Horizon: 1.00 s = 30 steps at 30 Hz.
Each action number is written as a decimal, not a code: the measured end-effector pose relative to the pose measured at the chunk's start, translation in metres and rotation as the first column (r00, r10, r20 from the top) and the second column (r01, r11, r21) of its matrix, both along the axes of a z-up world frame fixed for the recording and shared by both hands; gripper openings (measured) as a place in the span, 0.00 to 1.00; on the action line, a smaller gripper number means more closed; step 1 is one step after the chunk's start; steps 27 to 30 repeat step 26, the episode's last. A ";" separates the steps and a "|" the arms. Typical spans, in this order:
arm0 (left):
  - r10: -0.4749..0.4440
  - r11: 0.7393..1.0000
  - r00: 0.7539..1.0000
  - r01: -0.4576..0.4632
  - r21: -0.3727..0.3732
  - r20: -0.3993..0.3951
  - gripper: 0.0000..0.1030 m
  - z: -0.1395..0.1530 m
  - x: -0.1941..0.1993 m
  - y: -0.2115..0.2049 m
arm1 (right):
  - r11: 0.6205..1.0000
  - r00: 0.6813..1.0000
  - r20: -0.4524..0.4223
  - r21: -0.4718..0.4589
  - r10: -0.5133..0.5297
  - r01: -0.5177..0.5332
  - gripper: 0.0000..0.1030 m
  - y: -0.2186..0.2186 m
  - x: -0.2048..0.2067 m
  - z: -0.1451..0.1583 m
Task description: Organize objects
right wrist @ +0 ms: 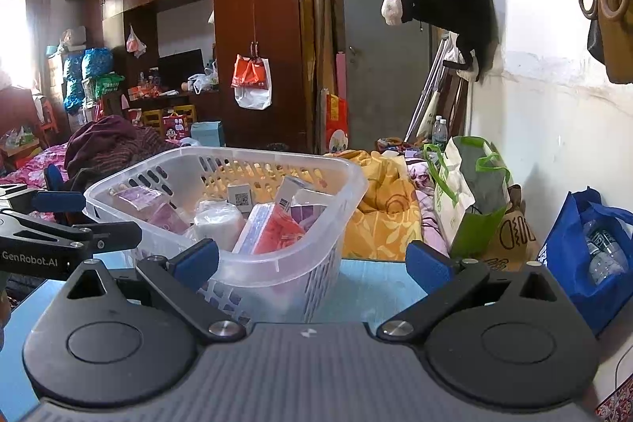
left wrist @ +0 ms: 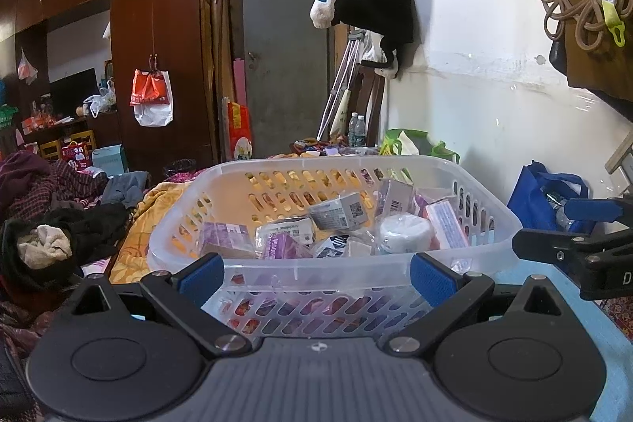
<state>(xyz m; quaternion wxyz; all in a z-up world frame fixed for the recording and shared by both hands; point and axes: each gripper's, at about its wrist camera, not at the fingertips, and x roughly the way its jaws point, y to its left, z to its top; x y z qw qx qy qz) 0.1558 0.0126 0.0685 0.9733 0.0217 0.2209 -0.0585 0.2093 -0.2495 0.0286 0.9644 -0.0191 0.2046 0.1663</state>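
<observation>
Left wrist view: left gripper (left wrist: 316,273) is sitting w/ jaws wide apart, nothing between the pads. The clear plastic basket (left wrist: 277,265) is standing straight ahead of the jaws, its near wall filling the gap betw. them, on the light blue surface (left wrist: 617,339). Inside it, boxes are lying jumbled: a purple box (left wrist: 226,238) toward the left jaw, a white roll (left wrist: 405,232) and a pink box (left wrist: 447,224) toward the right jaw. Right gripper (left wrist: 593,228) is showing at the right edge, beyond the right jaw; can't tell its state here.

Right wrist view: right gripper (right wrist: 312,265) is also resting w/ jaws spread wide, holding nothing. Basket (right wrist: 277,273) is sitting ahead and toward the left jaw, its corner just past that pad; bare blue surface (right wrist: 376,287) is lying ahead of the right jaw. A red-and-white box (right wrist: 273,230) is leaning up in the basket. Left gripper (right wrist: 59,220) is poking in beyond the left jaw
</observation>
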 end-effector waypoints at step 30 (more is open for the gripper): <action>0.016 1.000 1.000 -0.015 -0.018 0.018 0.98 0.003 -0.003 -0.001 | 1.000 1.000 0.002 0.009 -0.001 0.001 1.00 -0.001 0.001 0.000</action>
